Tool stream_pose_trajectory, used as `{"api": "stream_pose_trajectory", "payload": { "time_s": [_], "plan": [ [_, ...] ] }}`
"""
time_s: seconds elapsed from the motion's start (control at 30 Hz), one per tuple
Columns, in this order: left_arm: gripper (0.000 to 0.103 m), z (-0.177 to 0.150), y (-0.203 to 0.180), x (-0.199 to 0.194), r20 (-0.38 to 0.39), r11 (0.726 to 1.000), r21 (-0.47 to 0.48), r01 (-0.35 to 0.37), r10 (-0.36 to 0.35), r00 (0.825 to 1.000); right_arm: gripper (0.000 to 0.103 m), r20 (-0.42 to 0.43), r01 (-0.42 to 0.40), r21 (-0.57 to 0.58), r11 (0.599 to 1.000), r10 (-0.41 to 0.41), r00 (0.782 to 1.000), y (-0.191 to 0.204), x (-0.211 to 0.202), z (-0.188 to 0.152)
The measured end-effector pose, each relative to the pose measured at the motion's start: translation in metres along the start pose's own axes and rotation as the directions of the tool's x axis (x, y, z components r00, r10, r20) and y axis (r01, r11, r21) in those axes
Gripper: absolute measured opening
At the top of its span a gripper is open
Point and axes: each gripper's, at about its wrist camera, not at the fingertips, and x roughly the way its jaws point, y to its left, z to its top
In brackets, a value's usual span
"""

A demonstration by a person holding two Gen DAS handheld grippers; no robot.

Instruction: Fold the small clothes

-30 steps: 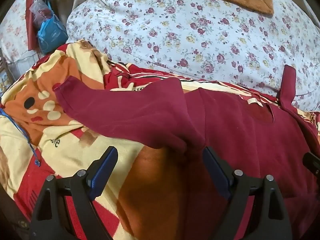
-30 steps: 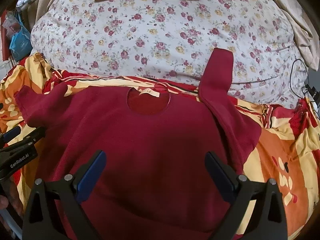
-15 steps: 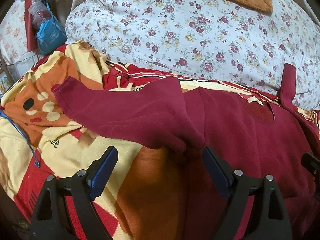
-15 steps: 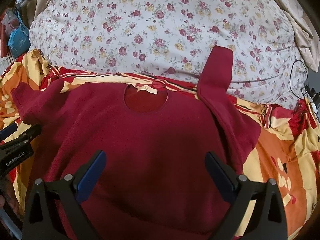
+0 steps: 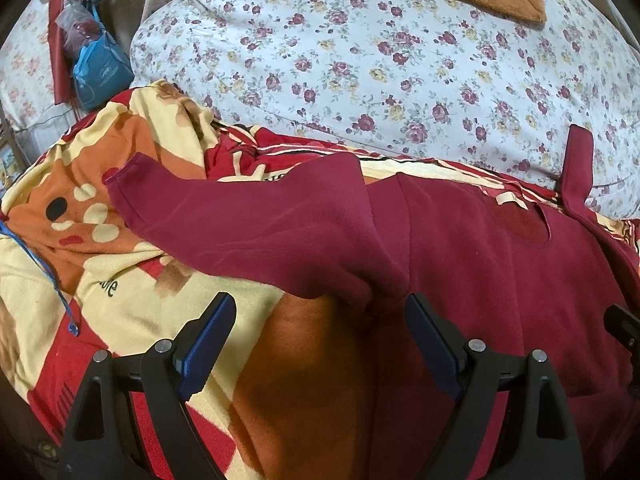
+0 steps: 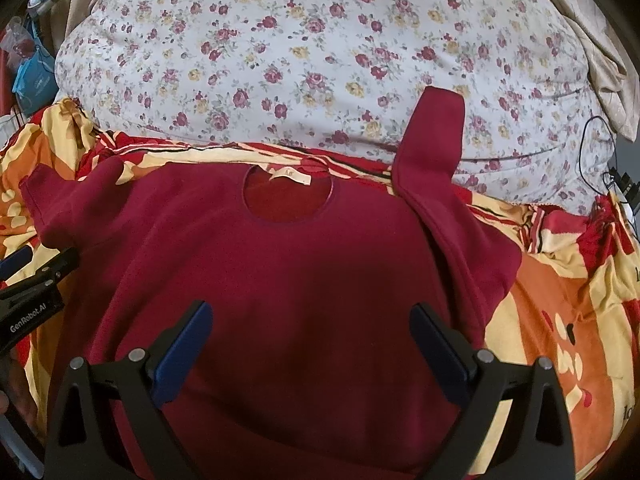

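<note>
Maroon sweatshirt (image 6: 288, 272) lies spread, neck hole up, on the patterned blanket (image 5: 132, 304) over the bed; no fold made yet, I'd say. Next prob.: fold a sleeve in. Left sleeve (image 5: 248, 224) lies ahead of left gripper (image 5: 320, 332), right sleeve (image 6: 436, 148) beyond right gripper (image 6: 312, 336). Both jaws apart, empty.

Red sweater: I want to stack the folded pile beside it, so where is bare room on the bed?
Bare blanket lies right of the red sweater, past its right sleeve. More lies under the left sleeve, ahead of the open left tool. The floral pillow crowds the far side, and one cuff rests on it. The right tool hangs open over the sweater's body.
</note>
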Motion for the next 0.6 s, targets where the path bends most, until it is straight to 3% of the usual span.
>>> {"api": "stream_pose_trajectory", "payload": {
  "time_s": [0.17,0.6],
  "plan": [
    [0.079,0.0002,0.0024,0.0005,0.001,1.0,-0.006,-0.002,0.002,1.0,0.1,0.031,0.014,-0.005,1.0,-0.013,0.999,-0.0007,-0.0004,-0.0009],
    [0.079,0.0008,0.0041,0.0002,0.002,1.0,-0.01,-0.014,0.014,1.0,0.1,0.008,0.016,-0.011,1.0,-0.016,1.0,0.0016,0.0031,-0.002]
  ]
}}
